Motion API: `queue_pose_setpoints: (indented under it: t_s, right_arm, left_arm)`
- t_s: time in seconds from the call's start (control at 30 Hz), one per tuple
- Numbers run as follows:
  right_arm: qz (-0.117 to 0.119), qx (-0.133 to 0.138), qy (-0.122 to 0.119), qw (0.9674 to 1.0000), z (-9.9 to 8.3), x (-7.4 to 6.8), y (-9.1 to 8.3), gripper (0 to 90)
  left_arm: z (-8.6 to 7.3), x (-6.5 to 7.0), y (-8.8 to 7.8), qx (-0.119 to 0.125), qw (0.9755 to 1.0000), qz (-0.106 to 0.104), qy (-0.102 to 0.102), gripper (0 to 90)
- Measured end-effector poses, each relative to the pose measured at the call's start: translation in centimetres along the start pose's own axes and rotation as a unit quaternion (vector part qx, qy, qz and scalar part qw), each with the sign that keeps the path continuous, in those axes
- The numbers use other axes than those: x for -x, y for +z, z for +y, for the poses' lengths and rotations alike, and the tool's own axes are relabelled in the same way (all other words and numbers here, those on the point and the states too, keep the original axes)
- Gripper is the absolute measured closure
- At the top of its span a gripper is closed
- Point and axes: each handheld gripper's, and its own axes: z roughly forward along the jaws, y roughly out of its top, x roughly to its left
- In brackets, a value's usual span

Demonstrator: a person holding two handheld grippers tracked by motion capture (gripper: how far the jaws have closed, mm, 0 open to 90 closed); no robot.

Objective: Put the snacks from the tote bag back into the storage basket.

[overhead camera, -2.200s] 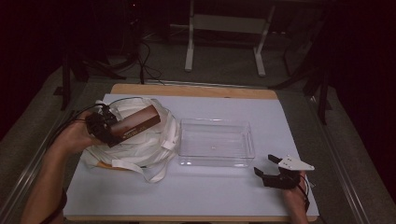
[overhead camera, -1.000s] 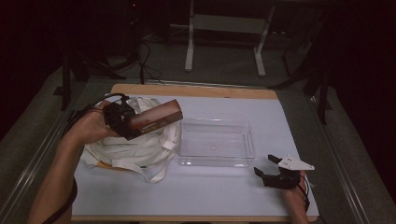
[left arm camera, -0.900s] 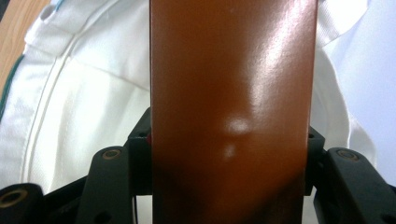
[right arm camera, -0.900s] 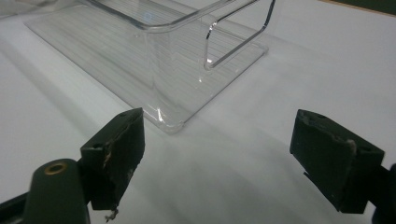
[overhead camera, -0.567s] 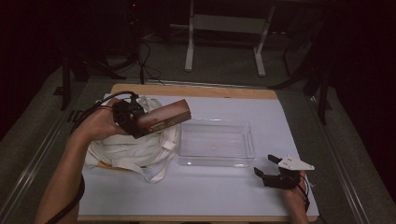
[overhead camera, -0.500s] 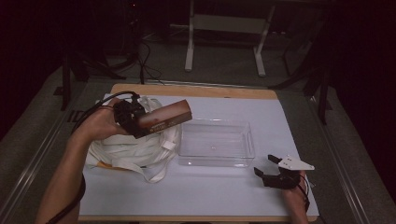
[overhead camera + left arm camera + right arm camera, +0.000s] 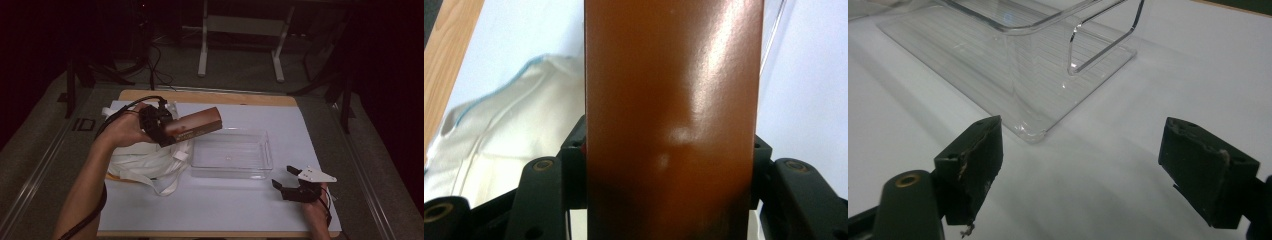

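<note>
— What's the left tongs (image 7: 165, 131) got there?

— A brown box (image 7: 196, 128), long and glossy. The jaws are clenched on one end of it, one pad on each long side, and the rest sticks out over the near corner of the clear tray (image 7: 231, 173). It's up in the air, between the white cloth bag (image 7: 142, 162) and the tray.

— Does it look heavy?

— I'd guess not; it's held out level from one end without sagging, so it's stiff and probably light, like a carton. That shiny face in the left gripper view (image 7: 671, 120) worries me, though: it looks slick, and a grip so far from the middle could let it twist or slide. Taking it nearer the centre, across the narrow sides, would be surer. Squeezing hard might dent it.

— And the other hand?

— The right tongs (image 7: 289, 180) rests on the tabletop (image 7: 240, 212) just off the tray's near right corner, jaws spread wide with nothing between them.

— So what's the count?

— One brown box, one clear tray with nothing in it that I can make out, one cloth bag, two tongs.
</note>
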Motion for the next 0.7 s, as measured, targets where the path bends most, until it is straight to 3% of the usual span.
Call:
queue_pose_setpoints:
  t_s: [0.7]
  right_arm:
    - [0.004,0.0,0.0,1.0,0.0,0.0,0.0,18.0]
  left_arm:
    - [3.6,1.3,2.3,0.0,0.9991,-0.02,0.039,44.5]
